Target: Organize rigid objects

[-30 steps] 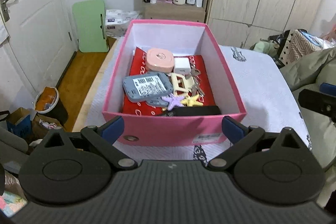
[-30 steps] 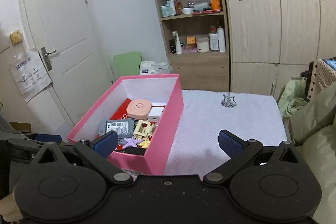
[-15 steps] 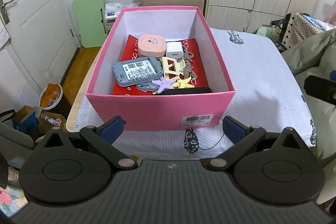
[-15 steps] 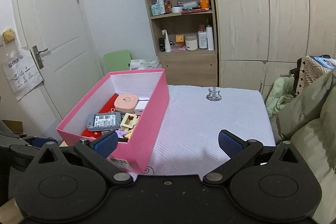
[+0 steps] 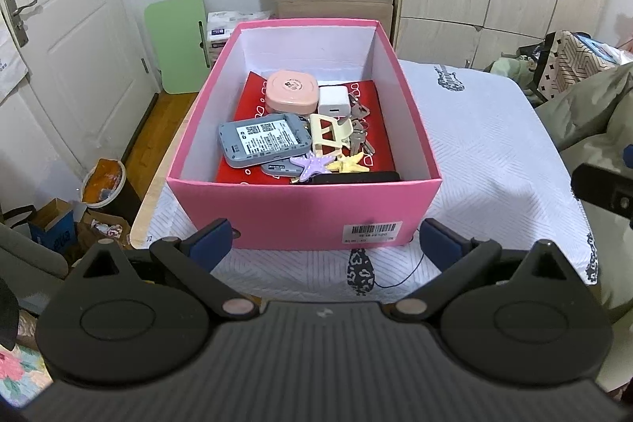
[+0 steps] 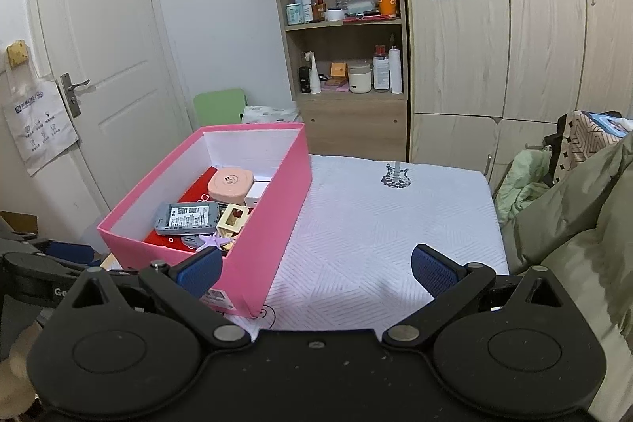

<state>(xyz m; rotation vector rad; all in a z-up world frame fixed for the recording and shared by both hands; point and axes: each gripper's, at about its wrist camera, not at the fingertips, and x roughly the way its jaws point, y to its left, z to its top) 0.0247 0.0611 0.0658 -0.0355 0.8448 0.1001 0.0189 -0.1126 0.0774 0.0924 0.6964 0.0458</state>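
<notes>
Fingers on both the left gripper [image 5: 324,242] and right gripper [image 6: 316,269] spread wide, empty. Pink box [image 5: 308,208] sits on table's left near edge, loaded. Cardboard walls likely flex; grab the gray device [image 5: 259,139] by its long edges, looks light and stiff.

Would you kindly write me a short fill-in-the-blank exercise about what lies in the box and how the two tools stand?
1. All the small items lie inside a ____ box.
2. The round-cornered case at the back is ____ in colour.
3. The purple starfish lies beside a ____ one.
4. The left tool and right tool are both ____, holding nothing.

Missing words: pink; pink; yellow; open
</notes>
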